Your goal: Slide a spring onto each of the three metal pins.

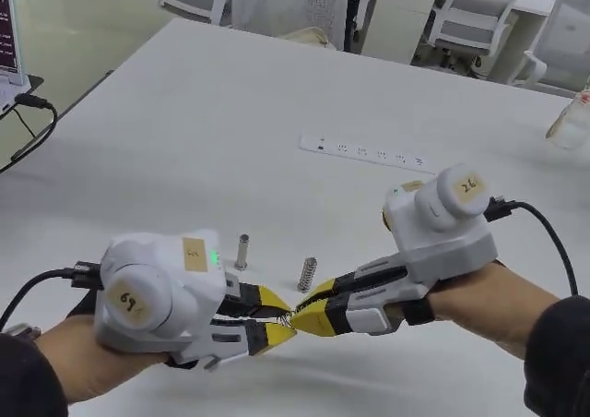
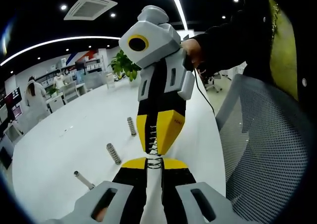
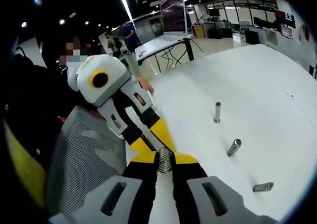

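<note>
White workbench [image 1: 184, 113]. The spring [image 2: 154, 140] lies at 6 o'clock in the head view, long axis running tip to tip. The left gripper [image 2: 154, 161] and right gripper [image 3: 165, 158] are each narrowed onto one end. A bare pin [image 1: 242, 251] stands upright at 11 o'clock. The left gripper's sticker [image 1: 129, 302] appears to read "69".

A sticker [image 1: 129, 303] on the left gripper [image 1: 282, 319] reads 69; the label [image 1: 470, 187] on the right gripper [image 1: 300, 313] is illegible.

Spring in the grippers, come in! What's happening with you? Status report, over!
Left gripper and right gripper tip to tip, both shut on one spring. One pin bare; second spring upright beside it. Nothing blocks the bare pin.
</note>
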Available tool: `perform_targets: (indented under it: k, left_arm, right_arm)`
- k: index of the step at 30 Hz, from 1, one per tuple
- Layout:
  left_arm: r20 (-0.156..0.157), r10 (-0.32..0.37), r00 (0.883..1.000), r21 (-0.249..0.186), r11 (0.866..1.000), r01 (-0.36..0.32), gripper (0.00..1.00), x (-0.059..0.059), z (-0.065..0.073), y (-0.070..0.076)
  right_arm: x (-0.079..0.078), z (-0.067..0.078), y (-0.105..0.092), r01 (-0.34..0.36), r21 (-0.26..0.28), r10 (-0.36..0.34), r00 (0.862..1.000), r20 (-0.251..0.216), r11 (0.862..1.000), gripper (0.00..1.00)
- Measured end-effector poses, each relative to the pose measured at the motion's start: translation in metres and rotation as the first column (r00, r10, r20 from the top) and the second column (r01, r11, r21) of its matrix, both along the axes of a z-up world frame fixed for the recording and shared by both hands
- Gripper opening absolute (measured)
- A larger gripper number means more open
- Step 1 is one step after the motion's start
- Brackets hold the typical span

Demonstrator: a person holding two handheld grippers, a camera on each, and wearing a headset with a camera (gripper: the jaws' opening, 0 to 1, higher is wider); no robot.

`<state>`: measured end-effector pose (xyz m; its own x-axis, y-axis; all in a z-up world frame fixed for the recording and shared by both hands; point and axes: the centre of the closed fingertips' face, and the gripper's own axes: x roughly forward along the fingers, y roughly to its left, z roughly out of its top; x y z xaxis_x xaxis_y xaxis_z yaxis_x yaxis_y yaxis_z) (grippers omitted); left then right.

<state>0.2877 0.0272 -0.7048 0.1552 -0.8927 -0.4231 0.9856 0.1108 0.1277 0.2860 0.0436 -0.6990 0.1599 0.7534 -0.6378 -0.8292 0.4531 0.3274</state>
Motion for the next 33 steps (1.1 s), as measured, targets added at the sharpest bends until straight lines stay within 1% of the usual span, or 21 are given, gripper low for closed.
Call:
perform_targets:
  k: [5,6,8,10,11,14,17,19,20,21,23,25,26,27,30,32,33]
  left_arm:
    - [-0.001,0.001,1.000,0.001,1.000,-0.001,0.02,0.000,-0.001,0.000]
    - [-0.003,-0.001,1.000,0.001,1.000,0.001,0.02,0.000,-0.001,0.000]
    - [-0.004,0.003,1.000,-0.001,1.000,-0.003,0.03,0.000,-0.002,-0.001]
    - [-0.004,0.006,1.000,-0.003,1.000,-0.006,0.03,0.000,-0.001,-0.001]
    - [-0.004,0.007,1.000,-0.003,1.000,-0.007,0.03,0.001,-0.001,-0.001]
    - [-0.016,0.017,1.000,-0.002,1.000,-0.017,0.04,0.001,-0.002,-0.001]
    - [-0.020,0.027,0.999,0.011,1.000,-0.027,0.08,0.003,-0.005,0.001]
    - [-0.033,0.025,0.999,0.003,1.000,-0.025,0.09,0.001,-0.005,0.000]
    - [-0.031,0.026,0.999,0.004,1.000,-0.026,0.09,0.002,-0.005,0.001]
    - [-0.028,0.028,0.999,0.009,1.000,-0.028,0.09,0.002,-0.006,0.001]
    - [-0.039,0.036,0.999,0.009,0.999,-0.036,0.12,0.003,-0.008,0.002]
    - [-0.041,0.039,0.998,0.009,0.999,-0.039,0.12,0.004,-0.009,0.004]
    - [-0.042,0.040,0.998,0.009,0.999,-0.039,0.13,0.004,-0.009,0.004]
    - [-0.045,0.043,0.998,0.009,0.999,-0.042,0.15,0.004,-0.009,0.005]
    - [-0.061,0.060,0.996,0.014,0.998,-0.059,0.20,0.008,-0.015,0.008]
    - [-0.079,0.074,0.994,0.016,0.997,-0.073,0.24,0.009,-0.018,0.010]
    - [-0.083,0.078,0.994,0.015,0.997,-0.077,0.26,0.009,-0.019,0.011]
  right_arm:
    - [0.000,-0.002,0.000,-0.025,-0.033,0.025,1.000,0.007,0.999,0.08]
    - [-0.001,-0.002,0.000,-0.034,-0.047,0.034,0.999,0.002,0.998,0.08]
    - [-0.001,-0.001,0.000,-0.050,-0.075,0.051,0.999,0.009,0.996,0.08]
    - [-0.001,-0.001,0.000,-0.062,-0.095,0.065,0.998,0.020,0.994,0.08]
    - [0.000,0.000,0.000,-0.066,-0.097,0.068,0.997,0.020,0.993,0.08]
    - [0.000,-0.001,0.001,-0.077,-0.116,0.081,0.996,0.026,0.990,0.08]
    - [0.000,-0.002,0.000,-0.088,-0.137,0.093,0.995,0.033,0.987,0.08]
    - [0.000,-0.002,-0.001,-0.093,-0.147,0.099,0.994,0.035,0.985,0.08]
    - [0.000,-0.002,-0.001,-0.095,-0.153,0.102,0.994,0.037,0.984,0.08]
    - [0.001,-0.003,-0.002,-0.100,-0.168,0.110,0.993,0.046,0.981,0.08]
    - [0.001,-0.004,-0.005,-0.110,-0.194,0.122,0.991,0.051,0.975,0.08]
    - [0.001,-0.005,-0.006,-0.117,-0.211,0.132,0.990,0.056,0.970,0.08]
    - [0.001,-0.005,-0.006,-0.118,-0.211,0.132,0.990,0.056,0.970,0.08]
    - [0.002,-0.006,-0.007,-0.119,-0.218,0.134,0.989,0.058,0.969,0.08]
    - [0.003,-0.007,-0.010,-0.123,-0.240,0.142,0.988,0.063,0.963,0.08]
    - [0.003,-0.007,-0.011,-0.122,-0.240,0.141,0.988,0.063,0.963,0.08]
    - [0.003,-0.007,-0.011,-0.122,-0.240,0.141,0.988,0.062,0.963,0.08]
